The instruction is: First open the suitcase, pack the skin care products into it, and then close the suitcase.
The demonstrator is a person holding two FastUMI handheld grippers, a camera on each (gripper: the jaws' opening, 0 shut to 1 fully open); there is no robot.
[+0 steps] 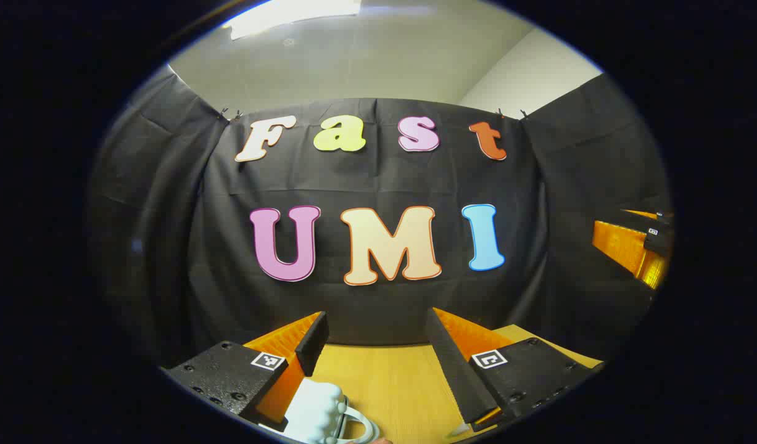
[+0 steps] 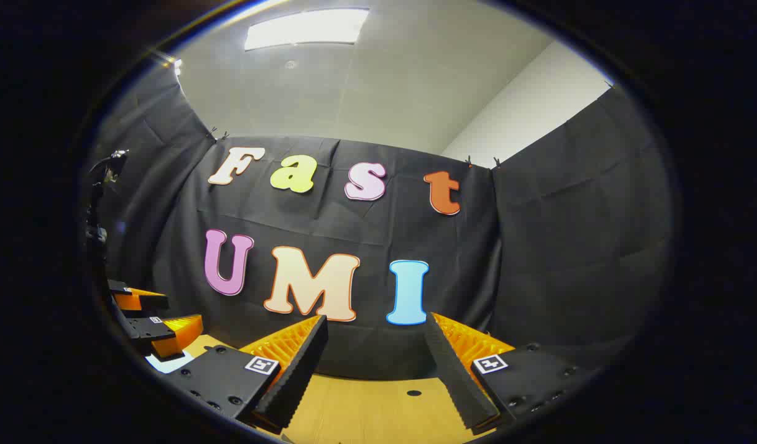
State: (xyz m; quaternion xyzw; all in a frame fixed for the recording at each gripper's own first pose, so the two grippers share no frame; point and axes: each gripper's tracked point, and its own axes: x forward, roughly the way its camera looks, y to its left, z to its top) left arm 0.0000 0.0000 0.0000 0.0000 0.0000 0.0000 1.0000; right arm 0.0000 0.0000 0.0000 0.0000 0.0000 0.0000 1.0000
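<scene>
1. Both grippers are held level and aimed at the booth wall, above the wooden surface (image 1: 384, 376); I judge this a ready pose, with no step of the task in hand yet.
2. The left gripper (image 1: 375, 327) has its jaws wide apart with nothing between them. It hangs above the near edge of the surface.
3. The right gripper (image 2: 372, 336) is likewise spread wide and carries nothing. In the left gripper view it shows far off at the right edge; in the right gripper view the left gripper sits low at the left edge, so the two are well apart, side by side.
4. A white object (image 1: 319, 410) lies on the surface just below the left gripper's left finger. It has a bumpy top and a looped part like a handle; I cannot tell whether it is the suitcase or a skin care product.
5. Count: two grippers, one white object, one surface. A small dark hole (image 2: 414, 393) marks the surface ahead of the right gripper.
</scene>
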